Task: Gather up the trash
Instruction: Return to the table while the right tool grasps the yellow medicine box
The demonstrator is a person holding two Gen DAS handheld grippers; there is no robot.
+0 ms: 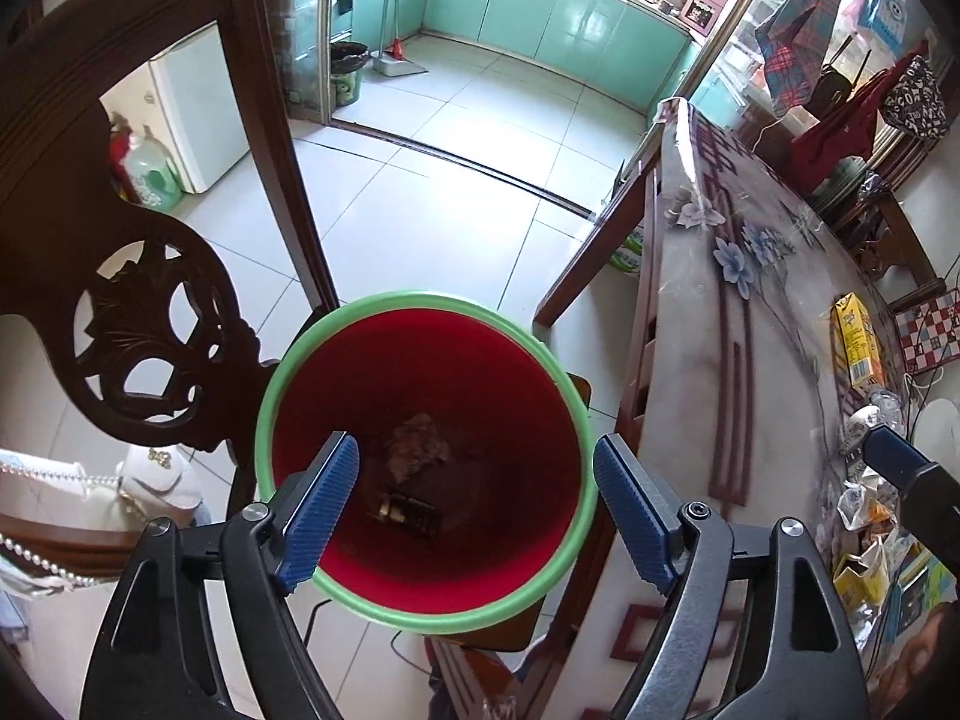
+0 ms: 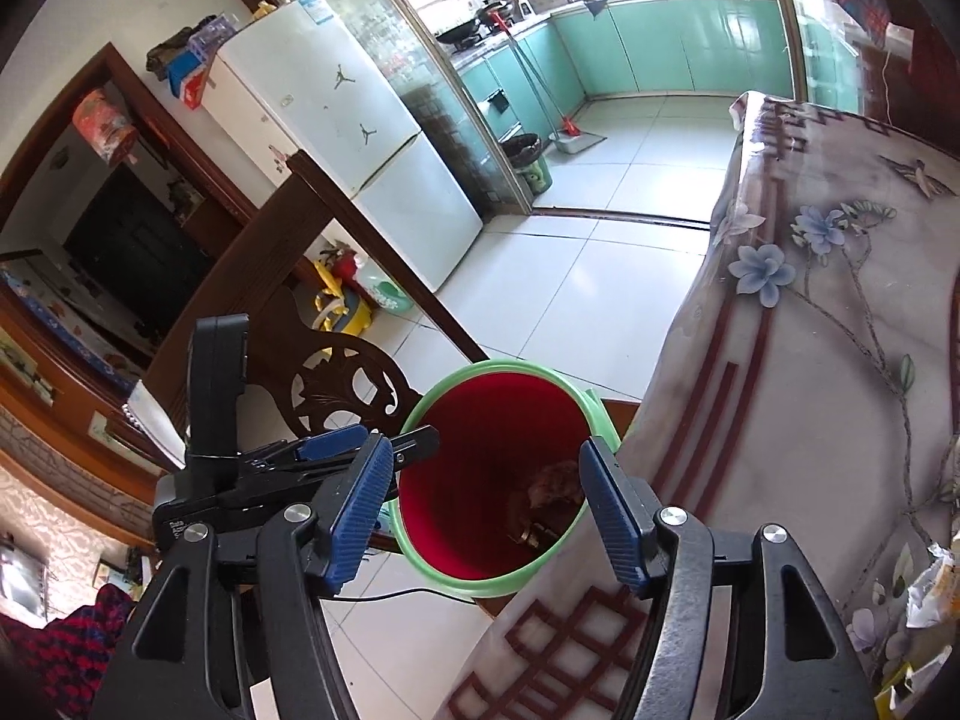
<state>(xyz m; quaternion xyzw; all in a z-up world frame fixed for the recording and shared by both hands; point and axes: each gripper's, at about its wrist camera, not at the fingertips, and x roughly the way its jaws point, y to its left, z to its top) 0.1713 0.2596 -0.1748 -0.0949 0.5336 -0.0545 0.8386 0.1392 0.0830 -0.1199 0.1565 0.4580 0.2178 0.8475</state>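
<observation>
A red bin with a green rim (image 1: 420,615) stands on a chair seat beside the table; it also shows in the right wrist view (image 2: 474,585). Inside lie a crumpled brown scrap (image 1: 417,444) and a dark small object (image 1: 411,513). My left gripper (image 1: 477,504) hangs open and empty right above the bin mouth. My right gripper (image 2: 483,513) is open and empty, above the bin's near side. Crumpled wrappers and cartons (image 1: 870,540) lie on the table at the right, with a yellow carton (image 1: 858,342) further along.
A carved dark wooden chair back (image 1: 150,324) rises left of the bin. The table with a floral plastic cover (image 2: 810,390) sits to the right. White tiled floor (image 1: 432,192) leads to a kitchen with a second dark bin (image 1: 347,72) and a dustpan.
</observation>
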